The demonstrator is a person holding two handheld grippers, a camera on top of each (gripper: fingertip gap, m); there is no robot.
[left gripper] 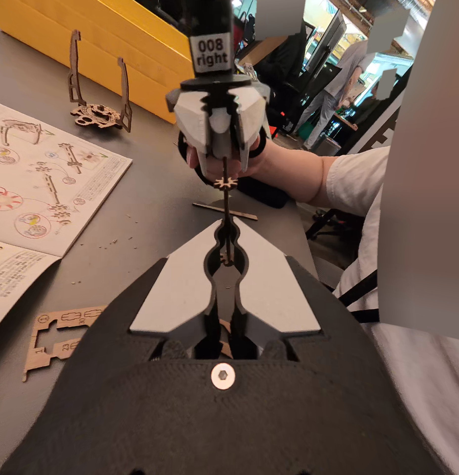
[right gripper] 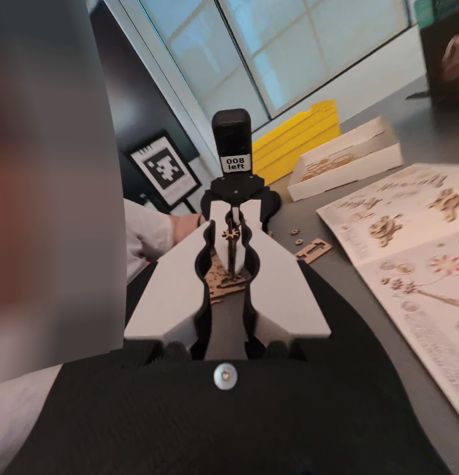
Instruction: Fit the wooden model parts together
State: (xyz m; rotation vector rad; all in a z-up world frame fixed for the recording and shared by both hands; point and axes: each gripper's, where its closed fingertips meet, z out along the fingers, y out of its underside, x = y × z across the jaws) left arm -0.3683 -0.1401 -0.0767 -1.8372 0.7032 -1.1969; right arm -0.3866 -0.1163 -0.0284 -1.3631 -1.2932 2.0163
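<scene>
Left wrist view: thin wooden rod (left gripper: 226,205) with a small toothed gear (left gripper: 225,183) threaded on it, held in the air between the two grippers, above the tabletop's right edge. Near end sits in the tips of the left gripper (left gripper: 227,222), whose jaws are nearly together and pinch the rod. Far end runs up into the right gripper (left gripper: 224,160), jaws likewise narrowed onto it; a person's hand (left gripper: 223,169) sits behind that gripper, white sleeve at the right.

A flat wooden strip (left gripper: 224,211) lies on the grey tabletop (left gripper: 151,195) below the rod. Wood crumbs are scattered left of it.

Farther left, an open instruction booklet (left gripper: 56,185) lies flat. Beyond it, toward the far edge, a partly built wooden base with two upright arms (left gripper: 100,102) stands just in front of a yellow box (left gripper: 115,38). A punched-out wooden sheet (left gripper: 58,336) lies at the near edge, partly under the left gripper body.

Right wrist view: blurred. Right gripper (right gripper: 229,228) and left gripper (right gripper: 233,267) face each other, with the rod (right gripper: 232,253) and gear (right gripper: 231,234) between them. A wooden cut-out sheet (right gripper: 223,285) lies beneath. A white tray (right gripper: 351,164) of wooden parts sits by the yellow box (right gripper: 295,144); the booklet (right gripper: 403,244) is to the right.
</scene>
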